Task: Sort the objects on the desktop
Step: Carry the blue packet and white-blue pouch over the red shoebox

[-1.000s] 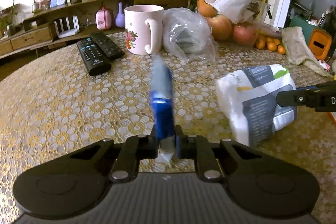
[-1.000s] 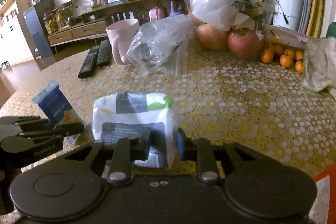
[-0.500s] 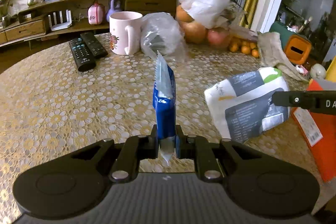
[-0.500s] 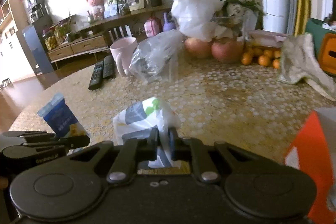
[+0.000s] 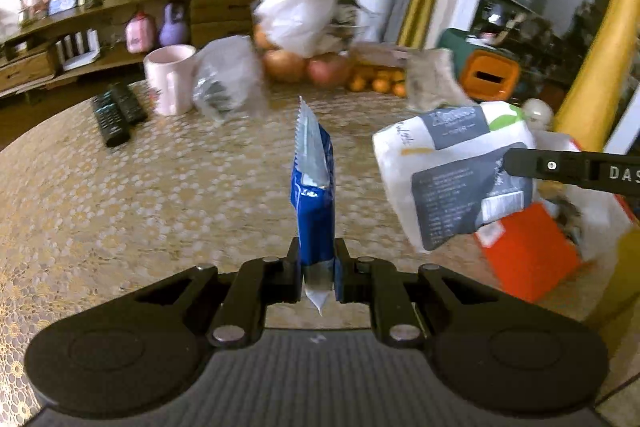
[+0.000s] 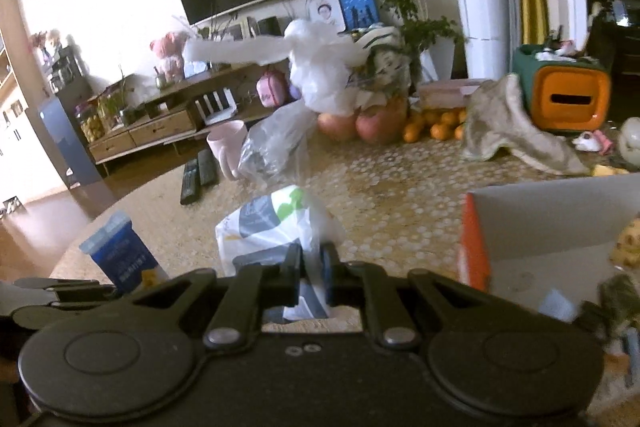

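Orange cardboard box (image 6: 476, 243) is lying open right of both loads: your right gripper (image 6: 307, 269), nearer it, is pinching the white-and-grey soft plastic pack (image 6: 272, 227), while your left gripper (image 5: 317, 273) is clamping the blue foil sachet (image 5: 314, 195) upright, long axis pointing away.

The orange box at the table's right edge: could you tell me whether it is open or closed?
Open. In the right wrist view the orange box has a grey flap raised, and items show inside it.

Right gripper (image 6: 307, 277) pinches white packet (image 6: 276, 227) (lifted); orange box (image 6: 476, 247) beside.
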